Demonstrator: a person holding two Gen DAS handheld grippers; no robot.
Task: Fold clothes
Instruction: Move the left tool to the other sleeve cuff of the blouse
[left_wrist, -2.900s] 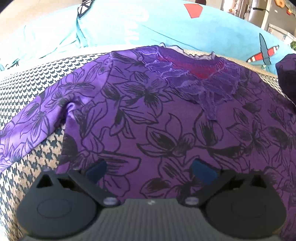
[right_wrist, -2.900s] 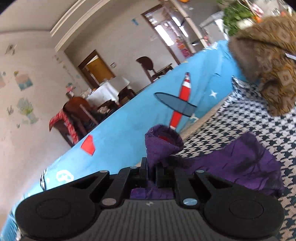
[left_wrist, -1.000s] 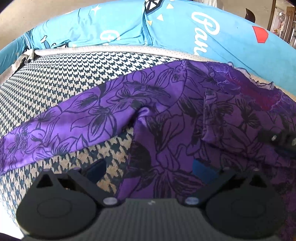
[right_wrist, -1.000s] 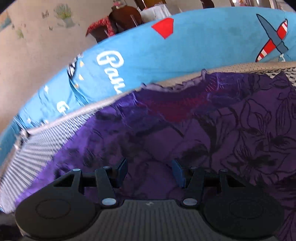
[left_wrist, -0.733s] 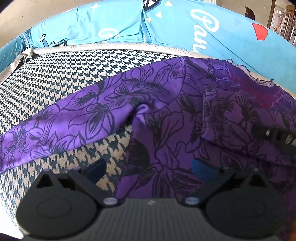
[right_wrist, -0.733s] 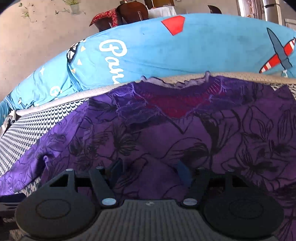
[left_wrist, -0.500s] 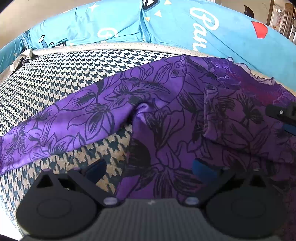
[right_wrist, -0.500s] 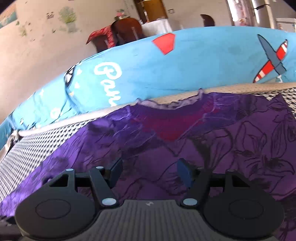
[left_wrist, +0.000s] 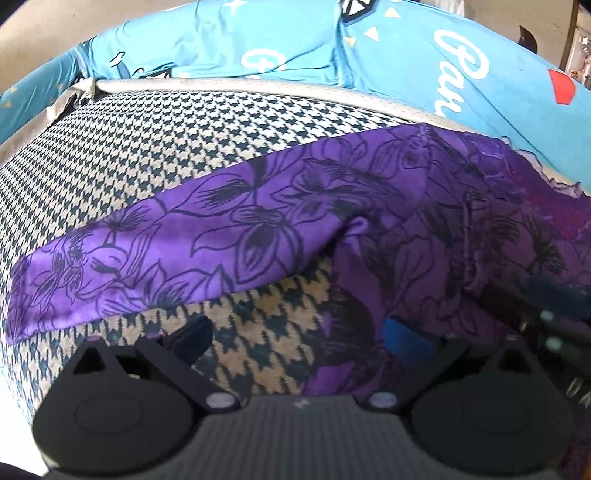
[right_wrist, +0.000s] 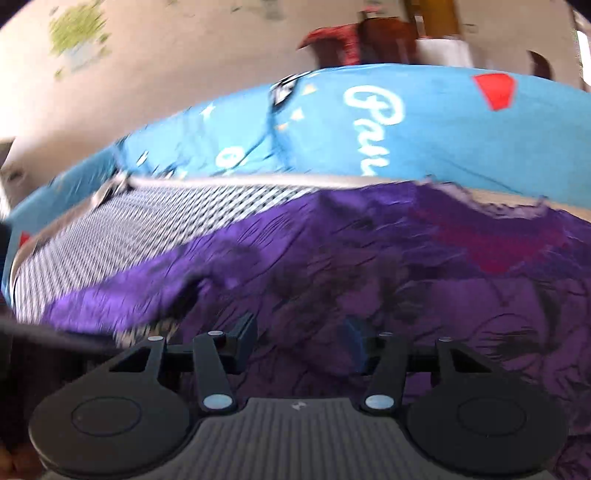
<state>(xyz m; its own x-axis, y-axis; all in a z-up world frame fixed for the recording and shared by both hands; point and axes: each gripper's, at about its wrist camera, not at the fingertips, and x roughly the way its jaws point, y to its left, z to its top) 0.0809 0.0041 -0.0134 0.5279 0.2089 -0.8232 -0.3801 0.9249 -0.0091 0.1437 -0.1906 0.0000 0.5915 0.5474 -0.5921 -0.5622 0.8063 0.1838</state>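
A home: houndstooth sofa seat (left_wrist: 184, 140), cartoon-print blue cover (right_wrist: 443, 140), dining chairs (right_wrist: 380, 40).

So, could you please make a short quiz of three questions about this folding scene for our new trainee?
1. True or false: the purple floral garment lies on a houndstooth surface.
2. In the left wrist view, the garment's sleeve stretches out toward which side of the picture? A) left B) right C) it is tucked underneath.
3. Fill the gap: behind the garment is a blue cover with white lettering and a ____ shape.

Key
1. True.
2. A.
3. Red.

The left gripper has open jaws, empty. The right gripper holds nothing yet; its jaws are closing over the garment.
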